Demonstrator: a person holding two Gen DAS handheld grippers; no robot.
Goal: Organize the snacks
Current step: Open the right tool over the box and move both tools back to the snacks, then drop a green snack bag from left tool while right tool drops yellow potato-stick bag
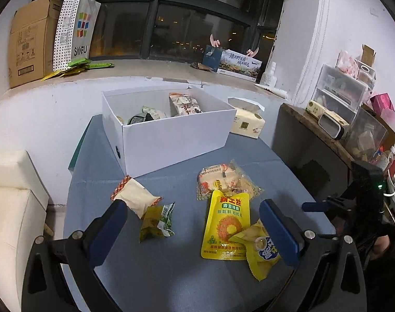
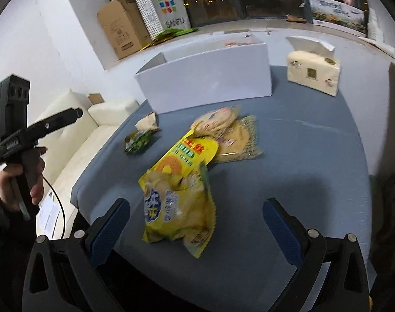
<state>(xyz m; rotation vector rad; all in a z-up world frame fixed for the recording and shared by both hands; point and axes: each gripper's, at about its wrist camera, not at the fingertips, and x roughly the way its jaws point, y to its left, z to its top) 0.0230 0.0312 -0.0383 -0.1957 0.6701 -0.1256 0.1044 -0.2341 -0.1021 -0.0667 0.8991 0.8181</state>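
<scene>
A white box (image 1: 171,140) stands at the far side of the blue table (image 1: 171,273) with a few snack packs inside. Loose on the table lie a beige pack (image 1: 136,200), a green pack (image 1: 158,222), a clear cracker pack (image 1: 224,179), a yellow pouch (image 1: 224,228) and a yellow chip bag (image 1: 261,252). My left gripper (image 1: 195,223) is open above these packs, holding nothing. My right gripper (image 2: 196,221) is open too, and the chip bag (image 2: 176,208) lies between its fingers without being touched. The yellow pouch (image 2: 184,156) and the white box (image 2: 208,78) lie beyond.
A tissue pack (image 2: 313,74) sits at the table's far right. A cream sofa (image 1: 12,208) is left of the table, a cluttered dark shelf (image 1: 335,130) to the right. A cardboard box (image 1: 28,44) and a paper bag (image 1: 75,31) stand on the window ledge.
</scene>
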